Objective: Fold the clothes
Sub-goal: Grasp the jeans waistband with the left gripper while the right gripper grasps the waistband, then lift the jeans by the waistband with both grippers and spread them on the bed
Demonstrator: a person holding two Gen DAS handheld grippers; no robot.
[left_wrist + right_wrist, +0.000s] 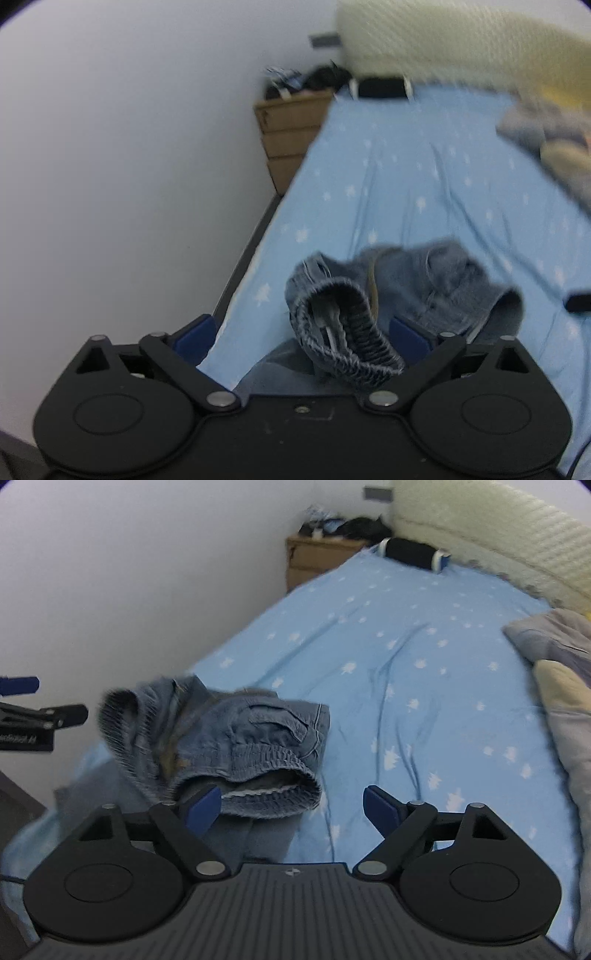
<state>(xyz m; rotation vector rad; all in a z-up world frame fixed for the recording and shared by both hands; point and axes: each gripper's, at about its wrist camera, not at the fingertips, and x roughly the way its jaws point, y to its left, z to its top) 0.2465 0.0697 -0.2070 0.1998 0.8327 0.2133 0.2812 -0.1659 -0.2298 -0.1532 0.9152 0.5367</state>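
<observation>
Lower middle of the left wrist view: left gripper [301,334], matte black linkage with blue pads [195,338], spread wide, nothing pinched; ribbed elastic waistband of the denim shorts [343,332] bulging up between the two fingers, contact with either pad not clear. Lower middle of the right wrist view: right gripper [291,808], same black plastic arms and ridged grey housing, likewise spread wide; left blue pad [203,806] right at the gathered waistband edge, touching or just in front of it, cannot tell which; right pad over bare sheet. Same shorts [240,746] rumpled in a loose heap at centre left of that view, faded blue denim, crinkled elastic band, flap pocket, frayed hem. Underneath, light blue bedsheet [424,672] printed with small white stars, softly creased. Far left edge: other gripper's black arm and blue tip, near the shorts. Right edge: grey and beige folded fabric pile [561,686]. Upper right: pale quilted headboard [498,528], black cylindrical bolster [410,552] at its foot. Upper middle: tan wooden nightstand [317,559] against a plain white wall [129,572], dark clutter on top, blurred
</observation>
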